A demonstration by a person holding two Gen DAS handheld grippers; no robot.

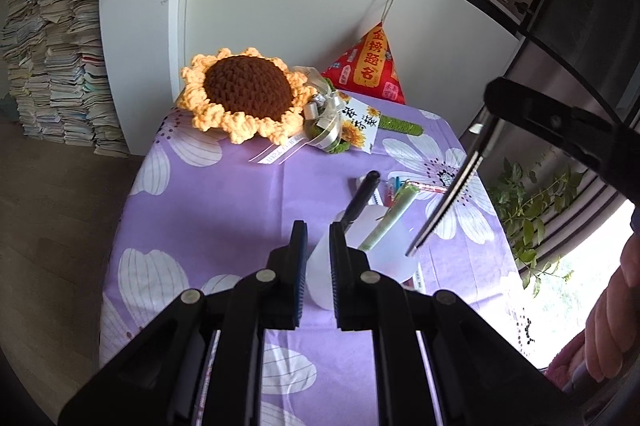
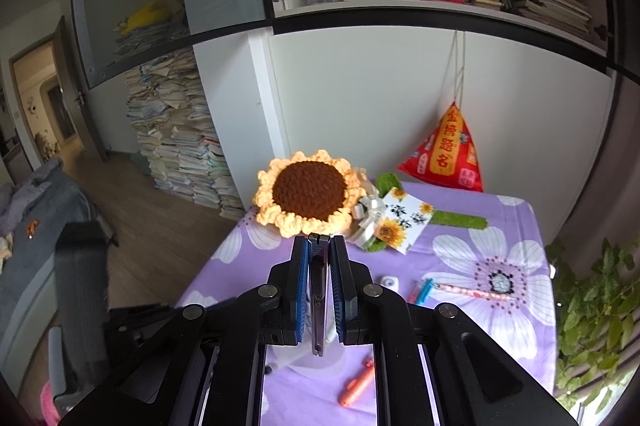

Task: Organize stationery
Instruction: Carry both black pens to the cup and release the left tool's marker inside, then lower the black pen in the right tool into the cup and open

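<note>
A translucent white cup [image 1: 384, 250] stands on the purple flowered tablecloth [image 1: 224, 194] and holds a black pen [image 1: 362, 196] and a green pen [image 1: 390, 218]. My left gripper [image 1: 318, 238] has its jaws slightly apart around the cup's left rim. My right gripper [image 2: 319, 246] is shut on a dark metal ruler [image 2: 319, 302]; in the left wrist view the ruler [image 1: 448, 194] slants down with its tip over the cup. On the cloth lie a pink patterned pencil [image 2: 472, 292], a blue pen [image 2: 424, 292], an orange pen [image 2: 358, 382] and a white eraser [image 2: 388, 282].
A crocheted sunflower [image 1: 244, 94] with a ribbon and card [image 1: 356, 124] lies at the back of the table. A red pyramid bag [image 1: 368, 66] hangs by the white cabinet. Stacks of books stand at the left [image 1: 52, 58]. A green plant [image 1: 532, 202] is at the right.
</note>
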